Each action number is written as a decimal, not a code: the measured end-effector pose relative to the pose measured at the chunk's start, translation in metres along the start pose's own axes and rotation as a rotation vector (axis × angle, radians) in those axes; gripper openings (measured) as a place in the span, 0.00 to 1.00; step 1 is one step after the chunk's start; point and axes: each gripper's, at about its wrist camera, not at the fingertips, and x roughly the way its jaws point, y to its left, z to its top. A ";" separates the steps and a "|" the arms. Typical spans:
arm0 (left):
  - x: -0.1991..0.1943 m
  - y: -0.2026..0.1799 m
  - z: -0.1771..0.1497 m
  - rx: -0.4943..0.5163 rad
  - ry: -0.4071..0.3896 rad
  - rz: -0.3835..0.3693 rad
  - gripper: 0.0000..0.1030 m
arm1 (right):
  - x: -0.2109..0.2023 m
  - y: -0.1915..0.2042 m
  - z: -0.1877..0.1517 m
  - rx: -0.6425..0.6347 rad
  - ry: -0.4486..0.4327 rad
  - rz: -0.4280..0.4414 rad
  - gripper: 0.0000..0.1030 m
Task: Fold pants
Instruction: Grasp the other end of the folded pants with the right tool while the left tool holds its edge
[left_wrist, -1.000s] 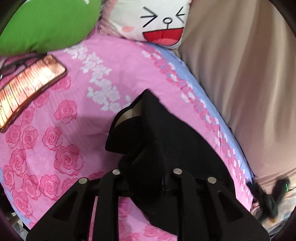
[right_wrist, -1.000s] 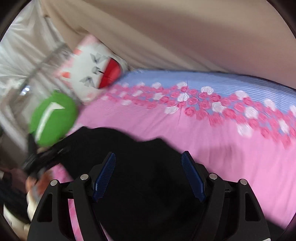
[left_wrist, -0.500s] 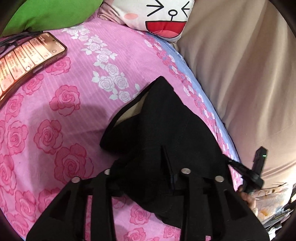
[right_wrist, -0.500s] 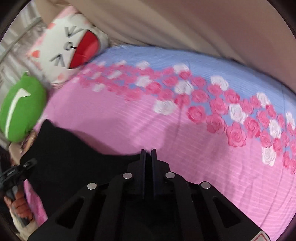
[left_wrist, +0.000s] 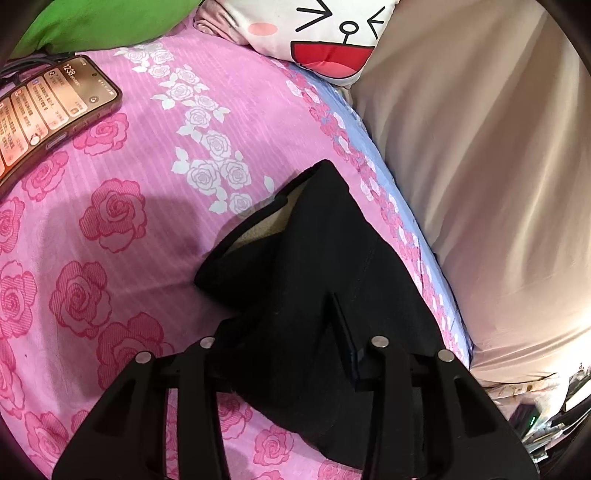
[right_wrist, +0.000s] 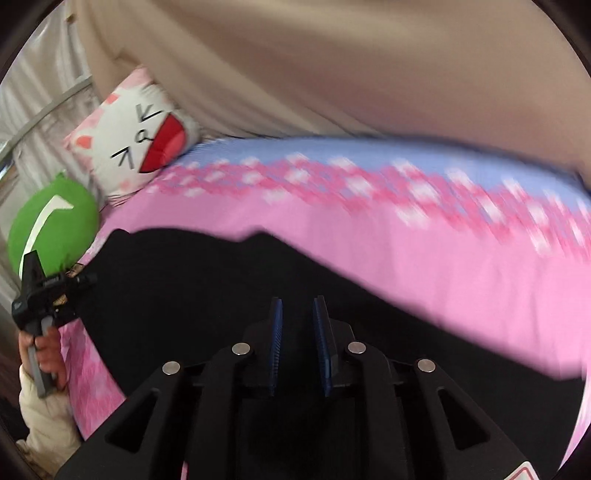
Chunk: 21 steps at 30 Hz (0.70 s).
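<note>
matt black cloth pants (left_wrist: 332, 266) — glossy phone (left_wrist: 48, 114)

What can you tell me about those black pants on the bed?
The pants are plain black, of soft, matte cloth with a visible seam. They lie crumpled on the pink rose-patterned bedsheet. One open end gapes toward the pillows, showing a pale lining inside. The left gripper is closed on a bunched fold. The right gripper hovers over another stretch with a gap between its blue pads.

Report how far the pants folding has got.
Done: no finished fold shows; the black pants lie bunched on the pink sheet.
In hand: the left tool grips a fabric fold; the right tool is slightly parted above the cloth.
Left: flattening and folding.
</note>
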 end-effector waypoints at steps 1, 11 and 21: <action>0.000 0.000 0.000 0.001 0.001 0.002 0.40 | -0.006 -0.006 -0.012 0.012 0.007 -0.011 0.23; 0.004 -0.014 -0.003 0.031 -0.018 0.050 0.49 | 0.002 0.052 -0.082 -0.291 0.001 -0.189 0.73; 0.005 -0.014 0.003 0.033 0.007 0.060 0.49 | -0.125 -0.045 -0.036 0.049 -0.287 -0.287 0.16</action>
